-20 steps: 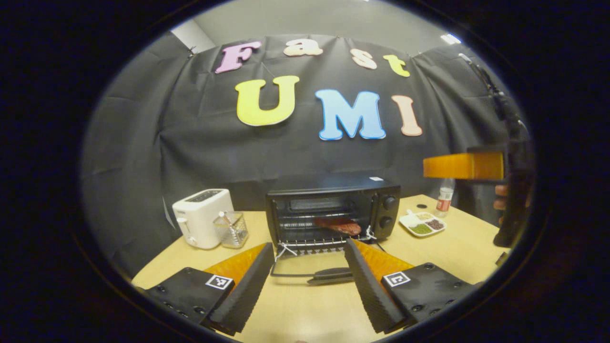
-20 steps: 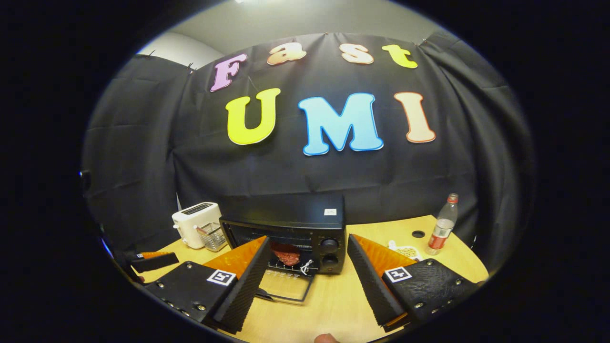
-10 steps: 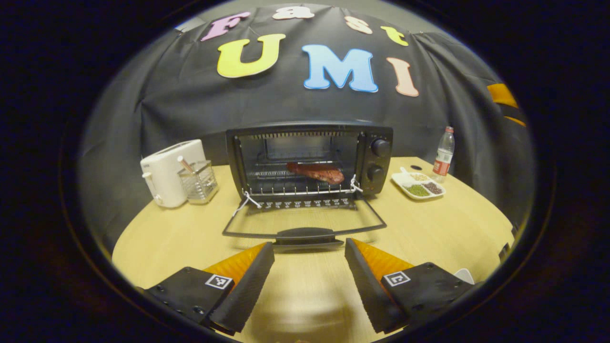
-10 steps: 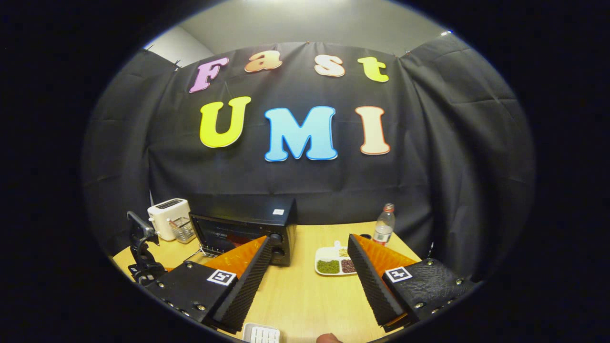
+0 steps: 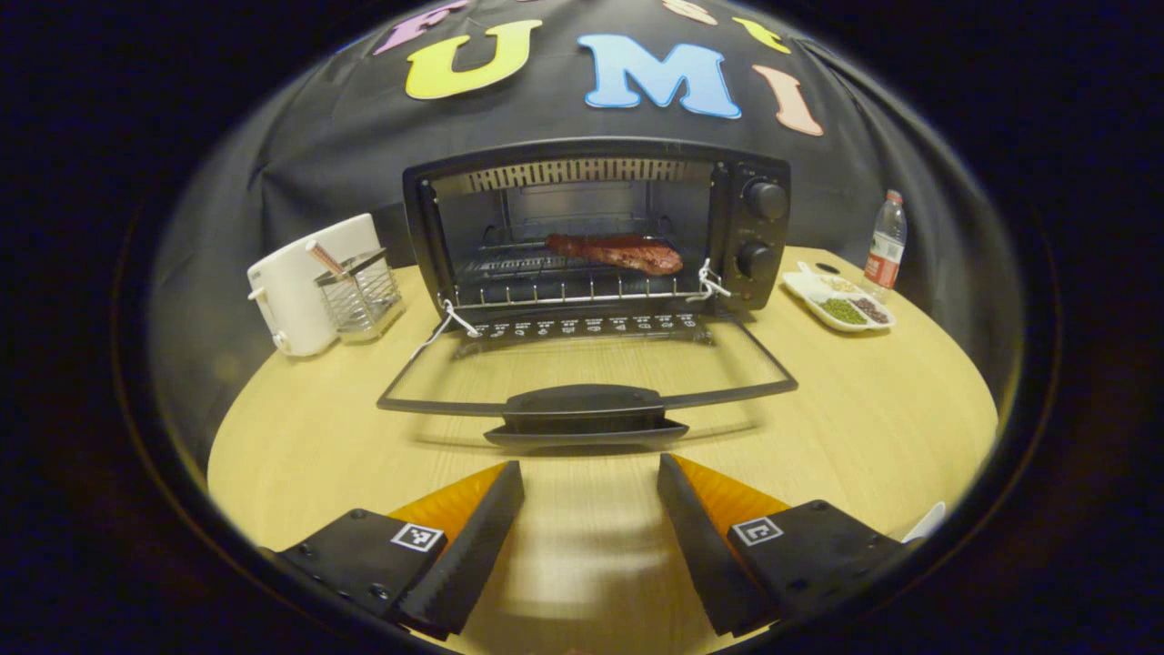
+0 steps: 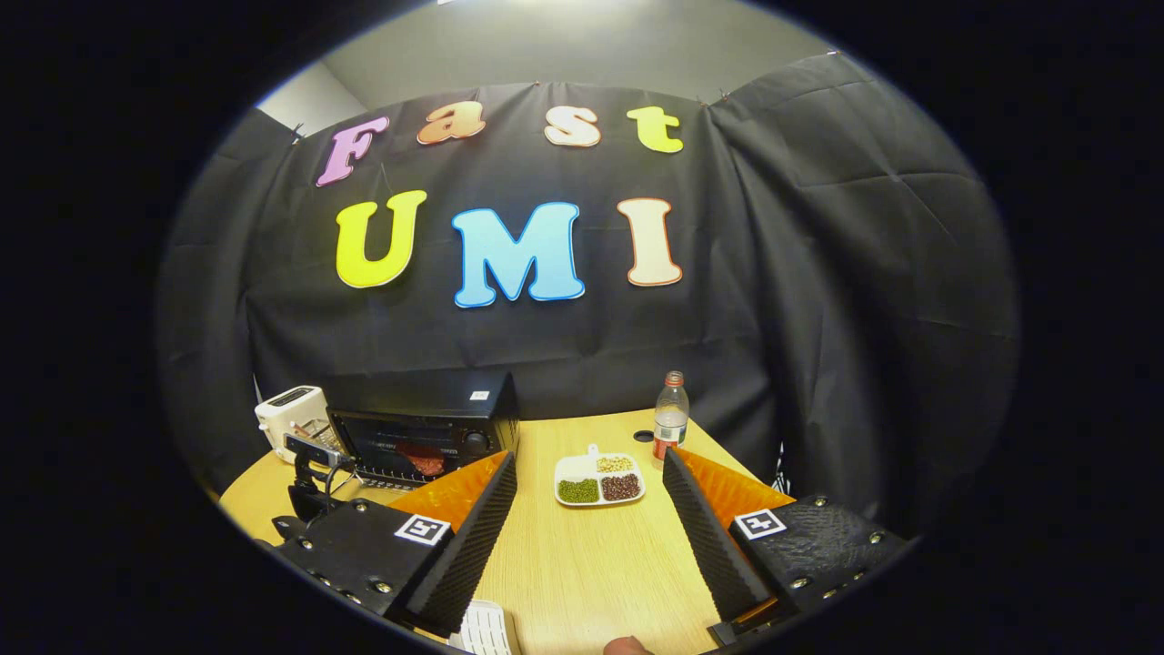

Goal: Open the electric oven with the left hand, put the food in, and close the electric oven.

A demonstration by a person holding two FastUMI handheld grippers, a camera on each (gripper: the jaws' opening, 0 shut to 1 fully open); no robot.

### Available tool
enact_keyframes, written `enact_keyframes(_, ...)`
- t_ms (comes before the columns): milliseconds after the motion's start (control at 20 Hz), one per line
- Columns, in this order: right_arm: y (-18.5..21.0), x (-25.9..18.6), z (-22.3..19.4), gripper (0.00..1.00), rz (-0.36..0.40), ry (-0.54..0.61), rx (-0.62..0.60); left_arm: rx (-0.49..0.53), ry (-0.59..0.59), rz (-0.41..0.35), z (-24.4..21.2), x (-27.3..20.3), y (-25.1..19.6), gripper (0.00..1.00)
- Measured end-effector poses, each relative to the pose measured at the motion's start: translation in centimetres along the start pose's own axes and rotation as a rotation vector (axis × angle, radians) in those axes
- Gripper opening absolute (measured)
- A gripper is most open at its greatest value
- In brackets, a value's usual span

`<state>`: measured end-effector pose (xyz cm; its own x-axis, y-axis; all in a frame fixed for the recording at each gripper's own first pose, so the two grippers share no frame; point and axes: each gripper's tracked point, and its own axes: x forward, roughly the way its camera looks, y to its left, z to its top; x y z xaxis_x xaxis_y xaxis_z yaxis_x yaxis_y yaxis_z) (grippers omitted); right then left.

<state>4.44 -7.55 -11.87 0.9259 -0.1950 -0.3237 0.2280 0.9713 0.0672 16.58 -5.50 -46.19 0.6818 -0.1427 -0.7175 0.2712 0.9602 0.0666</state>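
Observation:
The black electric oven [image 5: 746, 227] stands at the back of the wooden table with its glass door [image 5: 582, 377] folded flat down towards me. A piece of reddish-brown meat [image 5: 617, 252] lies on the wire rack inside. My left gripper [image 5: 589, 496] hovers open just in front of the door handle [image 5: 584, 411], holding nothing. In the right gripper view the oven [image 6: 427, 428] is small at the left, and the other gripper [image 6: 309, 478] stands before it. My right gripper [image 6: 589, 509] is open and empty, high above the table.
A white toaster [image 5: 291, 282] and a wire holder [image 5: 359, 291] stand left of the oven. A divided white dish of beans [image 5: 841, 305] and a plastic bottle [image 5: 884, 246] sit to its right. A white object [image 6: 486, 629] lies near the right gripper's left finger.
My left gripper dropped and moved closer to the open oven, now low in front of the door handle. My right gripper drew back and swung right, away from the oven.

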Motion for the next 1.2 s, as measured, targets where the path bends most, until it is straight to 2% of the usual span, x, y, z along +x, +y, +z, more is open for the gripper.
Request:
enact_keyframes(50, -0.1, 0.0, 0.1, 0.98, -0.002, 0.0, 0.005, 0.004, -0.02, 0.001, 0.4, 0.5, -0.1, 0.95)
enact_keyframes(200, -0.8, 0.2, 0.1, 0.98, -0.013, 0.003, 0.019, 0.002, -0.019, -0.003, 0.5, 0.9, -0.1, 0.95)
enact_keyframes(300, -0.8, 0.4, 0.2, 0.98, -0.013, 0.003, 0.035, 0.023, -0.019, -0.005, 0.7, 0.9, -0.1, 1.0)
enact_keyframes(500, -0.1, 0.9, 0.2, 0.98, 0.009, -0.004, 0.026, 0.042, -0.067, 0.002, 2.5, -0.6, 0.0, 0.98)
enact_keyframes(650, 0.9, 1.0, 0.1, 0.98, 0.04, -0.002, 0.02, 0.067, -0.14, -0.003, 5.5, -1.9, 0.3, 0.98)
enact_keyframes(950, 2.3, 1.9, 0.1, 0.98, 0.077, -0.002, 0.029, 0.043, -0.27, 0.008, 12.2, -2.9, 1.0, 1.0)
enact_keyframes(1050, 2.4, 2.0, 0.3, 0.98, 0.075, -0.004, 0.026, 0.041, -0.318, 0.005, 14.9, -2.5, 1.2, 0.94)
enact_keyframes(1100, 2.3, 2.1, 0.3, 0.98, 0.073, -0.004, 0.027, 0.045, -0.328, 0.009, 16.4, -2.5, 1.1, 1.0)
enact_keyframes(1200, 2.3, 2.3, 0.3, 0.98, 0.067, -0.002, 0.028, 0.047, -0.354, 0.011, 18.5, -1.6, 1.3, 1.0)
